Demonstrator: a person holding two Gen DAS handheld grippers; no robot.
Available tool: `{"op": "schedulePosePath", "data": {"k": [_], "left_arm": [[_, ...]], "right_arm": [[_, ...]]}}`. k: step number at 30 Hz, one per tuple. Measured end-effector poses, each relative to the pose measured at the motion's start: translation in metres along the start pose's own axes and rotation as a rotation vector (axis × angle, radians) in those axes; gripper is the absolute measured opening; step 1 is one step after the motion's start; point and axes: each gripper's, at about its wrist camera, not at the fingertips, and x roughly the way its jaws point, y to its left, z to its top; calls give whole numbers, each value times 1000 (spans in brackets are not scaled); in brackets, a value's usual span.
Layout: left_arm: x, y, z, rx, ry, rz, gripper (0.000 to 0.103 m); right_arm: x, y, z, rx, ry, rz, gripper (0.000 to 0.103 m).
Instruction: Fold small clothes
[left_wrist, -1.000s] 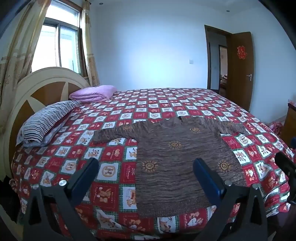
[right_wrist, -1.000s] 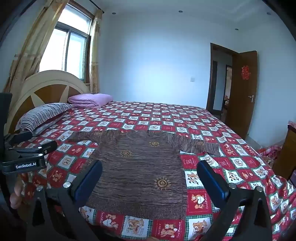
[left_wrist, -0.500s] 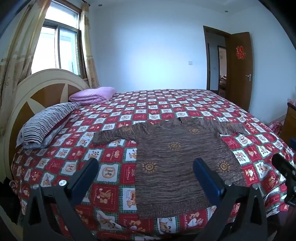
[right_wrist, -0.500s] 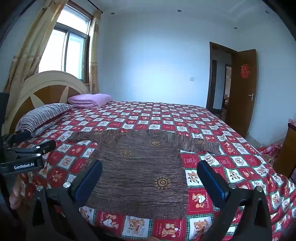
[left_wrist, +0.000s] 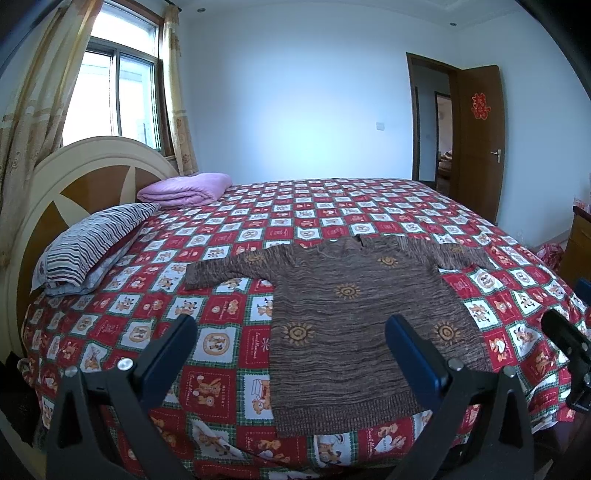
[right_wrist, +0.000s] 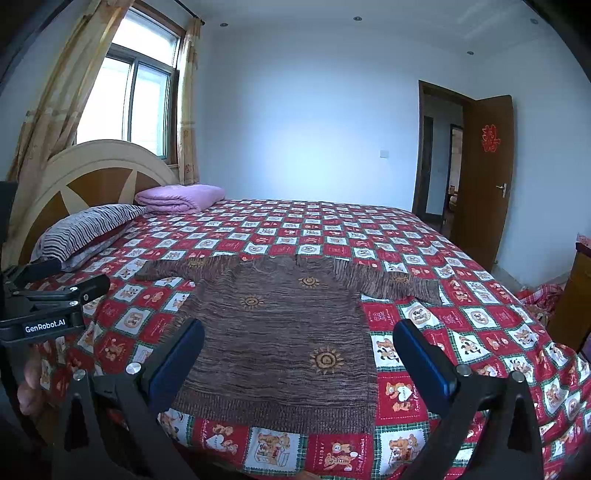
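Sweater (left_wrist: 354, 317), lying flat and unfolded at centre frame on the bed (left_wrist: 332, 206), is sitting slightly higher than a second ago as the wide-open, empty left gripper (left_wrist: 291, 347) and right gripper (right_wrist: 299, 350) are hovering, folding not begun.

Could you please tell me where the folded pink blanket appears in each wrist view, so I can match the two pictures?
Left wrist: the pink blanket lies left of centre, at the bed's head, beyond the striped pillow.
Right wrist: the pink blanket lies upper left, again beyond the striped pillow.
Shared landmark: the brown sweater, spread flat on the bed in both views.
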Motion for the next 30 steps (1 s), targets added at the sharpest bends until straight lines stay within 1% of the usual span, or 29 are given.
{"op": "schedulePosePath", "data": {"k": [30], "left_arm": [[0, 0, -1, -3, -1, -2, 103]], "right_arm": [[1, 3, -3, -3, 7, 13, 102]]}}
